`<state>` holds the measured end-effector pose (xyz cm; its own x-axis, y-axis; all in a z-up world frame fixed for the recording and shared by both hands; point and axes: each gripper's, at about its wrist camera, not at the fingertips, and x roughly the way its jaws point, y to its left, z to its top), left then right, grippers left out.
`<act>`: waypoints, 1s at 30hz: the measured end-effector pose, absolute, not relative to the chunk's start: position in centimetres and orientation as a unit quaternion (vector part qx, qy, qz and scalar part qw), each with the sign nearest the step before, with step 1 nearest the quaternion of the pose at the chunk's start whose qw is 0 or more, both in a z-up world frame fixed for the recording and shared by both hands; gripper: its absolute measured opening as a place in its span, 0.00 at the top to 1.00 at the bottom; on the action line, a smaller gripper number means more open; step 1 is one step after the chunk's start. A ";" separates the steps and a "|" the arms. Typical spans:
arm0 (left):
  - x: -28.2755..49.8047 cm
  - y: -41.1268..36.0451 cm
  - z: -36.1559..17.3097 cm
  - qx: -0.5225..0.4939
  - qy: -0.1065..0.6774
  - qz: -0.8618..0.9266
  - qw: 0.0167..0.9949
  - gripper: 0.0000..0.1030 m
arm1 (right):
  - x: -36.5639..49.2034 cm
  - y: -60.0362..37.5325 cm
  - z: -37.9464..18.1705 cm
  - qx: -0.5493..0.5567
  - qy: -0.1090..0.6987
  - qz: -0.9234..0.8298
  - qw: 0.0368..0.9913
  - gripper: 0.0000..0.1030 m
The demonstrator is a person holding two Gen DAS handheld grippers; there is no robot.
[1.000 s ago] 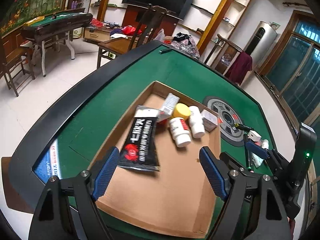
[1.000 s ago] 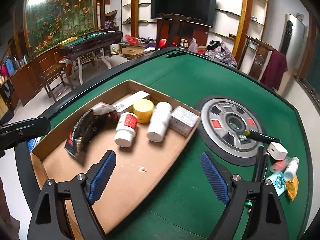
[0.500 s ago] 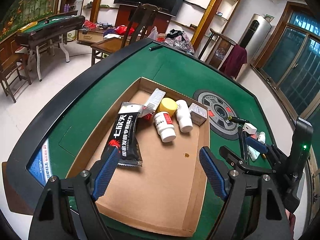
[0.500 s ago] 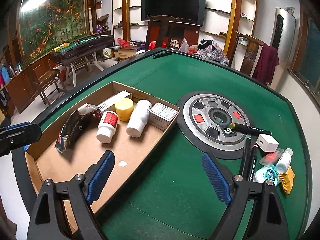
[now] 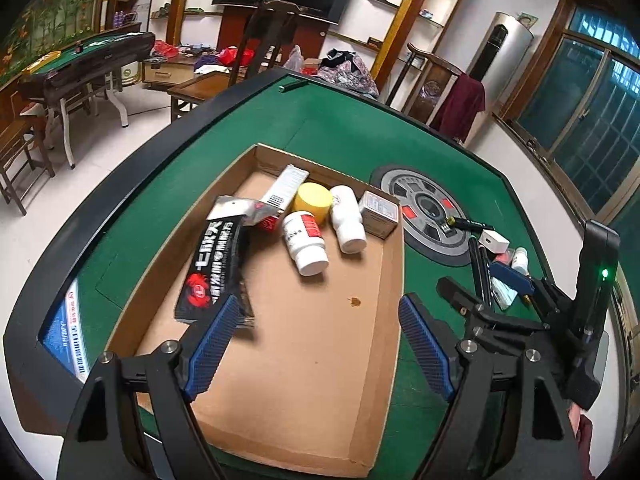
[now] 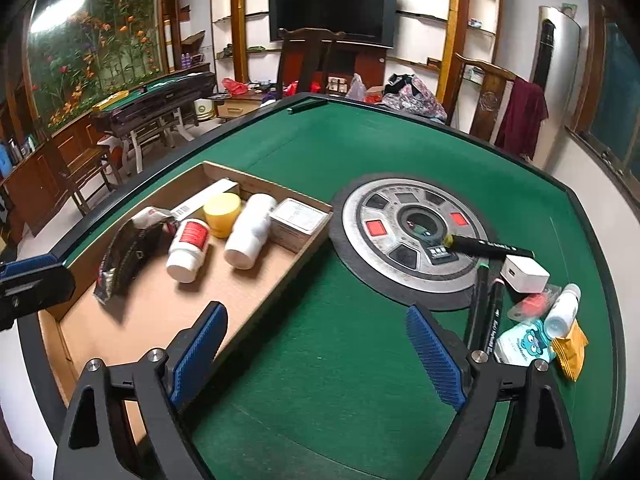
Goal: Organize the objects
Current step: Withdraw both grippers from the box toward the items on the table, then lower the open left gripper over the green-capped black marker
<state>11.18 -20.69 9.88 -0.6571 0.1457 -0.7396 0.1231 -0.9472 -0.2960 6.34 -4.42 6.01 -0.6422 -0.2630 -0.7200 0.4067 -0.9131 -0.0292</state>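
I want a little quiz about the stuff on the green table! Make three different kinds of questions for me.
1. True or false: the yellow-lidded jar sits inside the cardboard tray.
2. Pick one. The white charger block lies: A) in the tray, B) on the green table beside the round grey dial, C) on the floor.
3. Fill in: both the left gripper and the right gripper have their fingers wide ____ and hold nothing.

Key: 1 true; 2 B; 3 open.
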 end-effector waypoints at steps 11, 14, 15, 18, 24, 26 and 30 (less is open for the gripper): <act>12.9 -24.9 14.1 -0.315 -0.241 0.918 -0.009 0.13 | 2.1 7.6 6.9 0.370 -0.005 -0.925 0.081 0.08; 13.0 -24.5 15.2 -0.280 -0.270 0.921 0.032 0.03 | 1.1 11.2 7.4 0.358 -0.025 -0.932 0.052 0.08; 12.6 -23.8 15.5 -0.280 -0.264 0.922 0.043 0.03 | 0.9 12.3 7.7 0.348 -0.027 -0.936 0.042 0.08; 10.3 -20.4 15.5 -0.321 -0.216 0.920 0.056 0.02 | 0.4 15.3 8.1 0.323 -0.026 -0.946 0.004 0.00; 4.9 -12.1 13.5 -0.379 -0.130 0.912 0.083 0.02 | -0.5 21.5 5.5 0.351 -0.100 -0.930 -0.045 0.00; 2.9 -9.2 12.1 -0.395 -0.114 0.906 0.100 0.02 | -0.6 23.4 4.8 0.361 -0.147 -0.920 -0.052 0.00; -0.2 -4.2 8.7 -0.422 -0.052 0.899 0.101 0.03 | -0.9 25.7 4.2 0.371 -0.204 -0.904 -0.053 0.00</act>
<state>-0.22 -4.18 8.71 -0.6230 0.2252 -0.7491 -0.1379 -0.9743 -0.1783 -0.87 25.67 4.19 -0.7187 -0.0548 -0.6932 -0.2481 -0.9110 0.3293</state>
